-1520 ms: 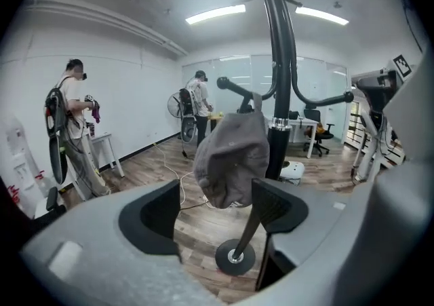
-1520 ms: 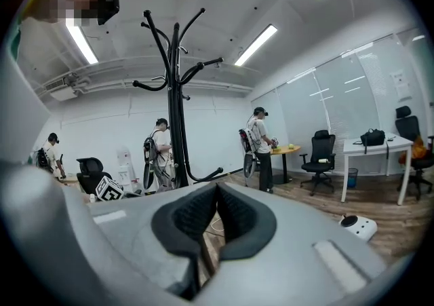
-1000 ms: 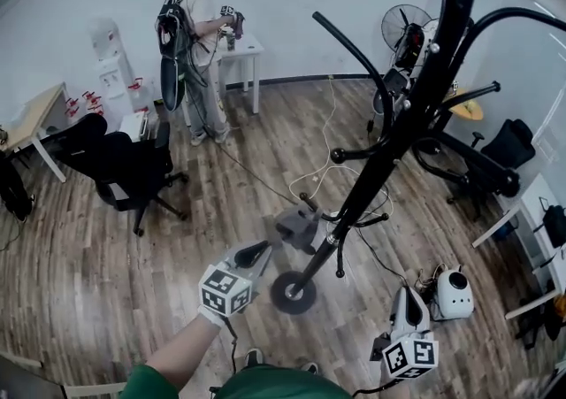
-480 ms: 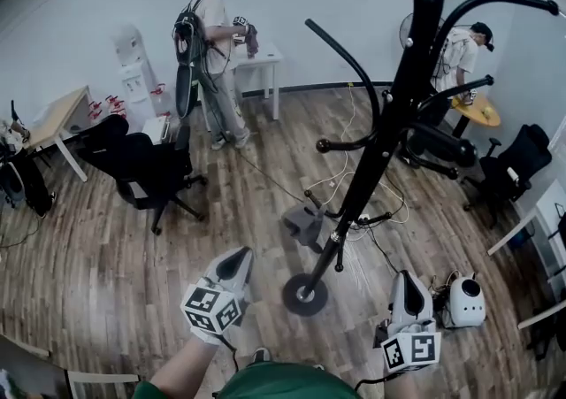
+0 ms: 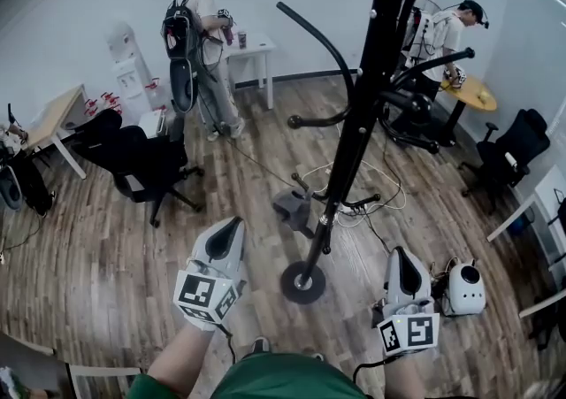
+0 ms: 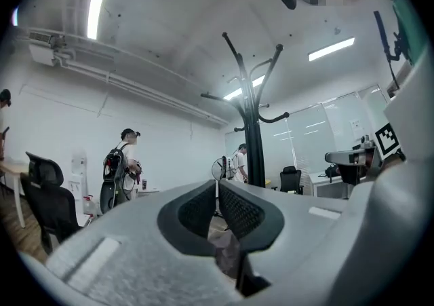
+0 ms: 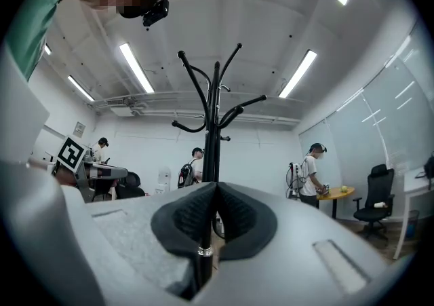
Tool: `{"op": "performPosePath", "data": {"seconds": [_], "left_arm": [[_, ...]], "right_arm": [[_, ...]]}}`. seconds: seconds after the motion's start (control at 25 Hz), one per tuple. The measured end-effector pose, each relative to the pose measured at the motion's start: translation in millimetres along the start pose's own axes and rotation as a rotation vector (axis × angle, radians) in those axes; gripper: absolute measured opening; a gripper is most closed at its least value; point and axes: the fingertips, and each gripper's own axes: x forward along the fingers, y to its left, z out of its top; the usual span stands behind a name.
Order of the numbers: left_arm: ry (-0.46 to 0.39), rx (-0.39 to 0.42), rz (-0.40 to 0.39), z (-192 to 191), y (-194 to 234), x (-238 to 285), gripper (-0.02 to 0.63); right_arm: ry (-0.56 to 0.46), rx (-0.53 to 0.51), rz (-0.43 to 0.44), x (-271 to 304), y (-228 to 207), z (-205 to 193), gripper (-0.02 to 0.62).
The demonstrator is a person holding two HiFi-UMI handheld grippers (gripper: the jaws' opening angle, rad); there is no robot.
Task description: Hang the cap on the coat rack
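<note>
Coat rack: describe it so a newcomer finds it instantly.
Mid-room on the wood floor stands the coat rack. It is the one tall black pole on a round base, with curved arms, unlike the low office chairs nearby.

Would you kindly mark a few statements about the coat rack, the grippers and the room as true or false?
1. The coat rack stands upright on its round base. True.
2. A cap hangs on the rack. False: nothing hangs on it.
3. The right gripper has its jaws wide apart. False: they are together.
4. A person with a backpack stands by a white table. True.
5. The left gripper has its jaws together. True.
</note>
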Motion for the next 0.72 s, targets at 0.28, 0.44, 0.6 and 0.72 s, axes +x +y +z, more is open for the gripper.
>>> {"op": "performPosePath", "data": {"seconds": [0.28,0.44,0.6,0.72], "left_arm": [[-0.014,-0.005,-0.004,3.5,-13.2,-9.4,0.021],[-0.004,-0.008,-0.011,2.1,-14.0,-9.2,0.021],[0.000,-0.007,-0.010,2.1,-13.6,-9.6,0.021],[0.005,-0.006,-0.016,-0.6,-13.4,-9.3,0.021]], "right_arm": [[-0.008,0.002,0.011,-8.6,-0.5,0.6,0.003],[-0.005,0.007,0.015,-9.6,-1.1,0.7,0.003],[-0.011,0.006,0.038,-7.5,6.8,2.8,0.003],[-0.013,0.008,0.039,-6.6,8.8,2.5,0.003]]}}
